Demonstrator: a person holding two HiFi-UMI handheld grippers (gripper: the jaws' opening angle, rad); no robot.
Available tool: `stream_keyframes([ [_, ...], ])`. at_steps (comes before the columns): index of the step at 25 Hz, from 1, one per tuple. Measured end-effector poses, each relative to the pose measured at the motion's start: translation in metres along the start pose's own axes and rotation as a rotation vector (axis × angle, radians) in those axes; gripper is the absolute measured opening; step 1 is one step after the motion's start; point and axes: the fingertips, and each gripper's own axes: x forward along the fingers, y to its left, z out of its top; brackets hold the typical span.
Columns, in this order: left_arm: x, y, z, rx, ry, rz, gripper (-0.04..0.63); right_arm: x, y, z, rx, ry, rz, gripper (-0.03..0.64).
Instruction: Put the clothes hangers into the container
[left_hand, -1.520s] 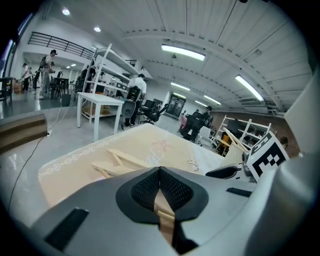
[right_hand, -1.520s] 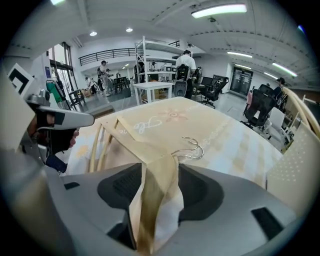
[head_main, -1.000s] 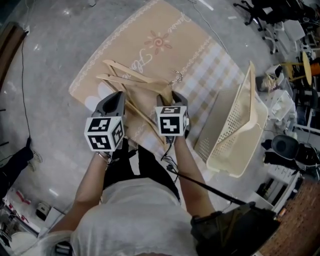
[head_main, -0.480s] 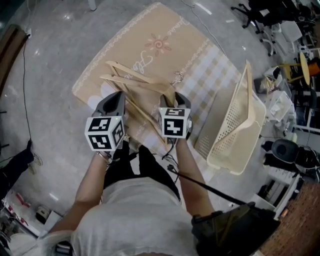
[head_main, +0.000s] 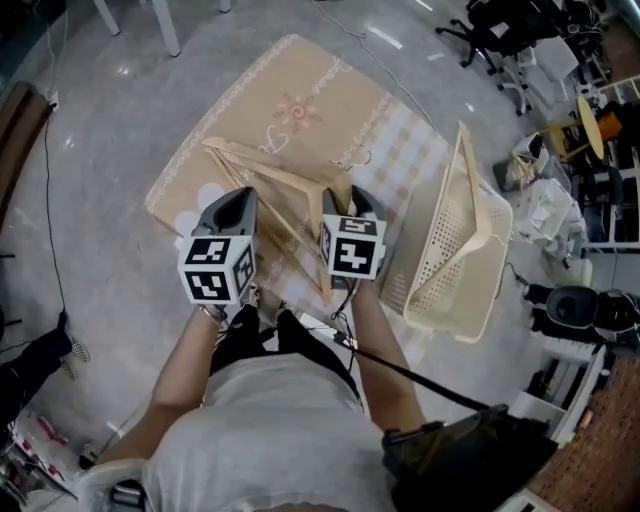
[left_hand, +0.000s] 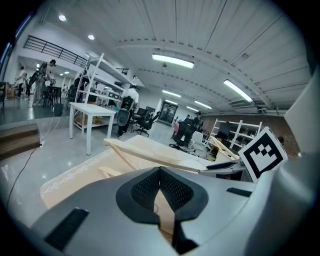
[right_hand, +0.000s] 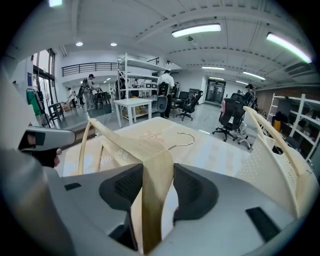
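**Both jaws on the hangers, basket to my right**

From the head view my marker cubes cover both grips; only the gripper views show them. My right gripper (right_hand: 157, 167) has its jaws wide, clamped on the broad shoulder of the wooden hangers (head_main: 280, 180). My left gripper (left_hand: 160, 172) is pinched narrow on a thin pale strip of the same wood. The bundle hangs above the beige mat (head_main: 300, 90), its metal hook (right_hand: 194, 138) pointing away from me.

The mat carries a sun motif and cursive script I cannot read.

The perforated cream basket (head_main: 470, 200) lies tipped on its side just beside the mat. Further off stand a white table (left_hand: 92, 107) and office chairs (right_hand: 232, 112).
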Motion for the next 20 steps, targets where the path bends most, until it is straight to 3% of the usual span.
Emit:
stream_keyframes([
  [20,-0.002,-0.084,0.129,0.199,-0.194,-0.178,0.012,-0.103,-0.092,0.131,0.199,-0.37,-0.19,0.195],
])
